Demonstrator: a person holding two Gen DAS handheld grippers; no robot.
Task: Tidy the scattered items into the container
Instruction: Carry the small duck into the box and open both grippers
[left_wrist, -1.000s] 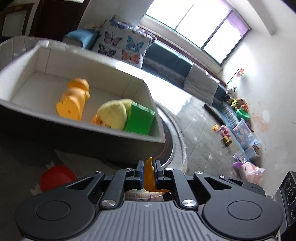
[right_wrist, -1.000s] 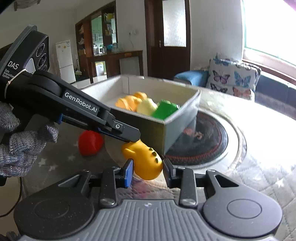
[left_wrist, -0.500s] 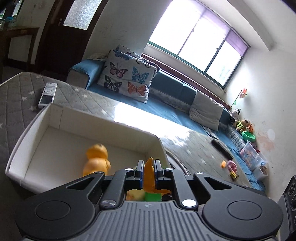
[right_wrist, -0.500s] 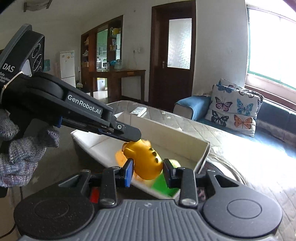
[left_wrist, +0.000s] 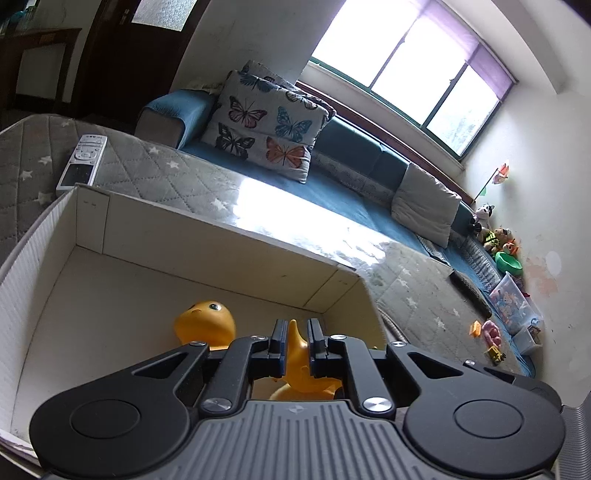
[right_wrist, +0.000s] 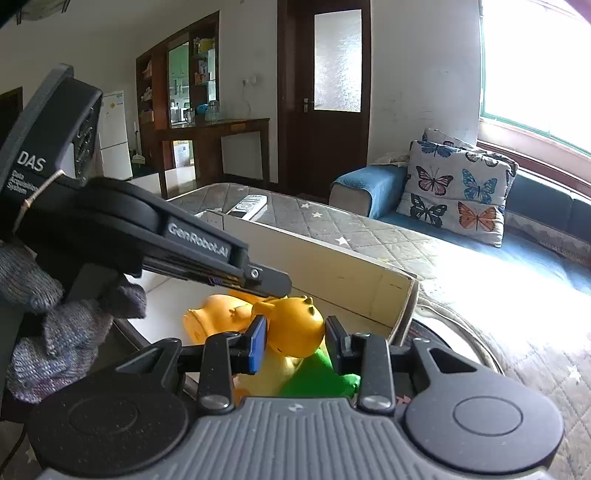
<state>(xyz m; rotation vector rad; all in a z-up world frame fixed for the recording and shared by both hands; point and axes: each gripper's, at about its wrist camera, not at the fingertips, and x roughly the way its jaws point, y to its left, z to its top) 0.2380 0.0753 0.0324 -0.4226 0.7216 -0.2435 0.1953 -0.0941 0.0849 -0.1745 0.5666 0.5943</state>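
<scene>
Living room, grey quilted star-print cover under a white cardboard box. Left gripper over the box, clenched on a thin tail of the yellow toy. Right gripper beside it grasps the same toy's round head; toy hangs above the box interior. Ahead-left of the left claw, an orange duck lies in the box. Below the right claw: green toy. Remote sits beyond the box's far corner. Butterfly pillow on the sofa behind.

box: open top, far half of floor bare
near end: orange duck, green toy crowd it
</scene>
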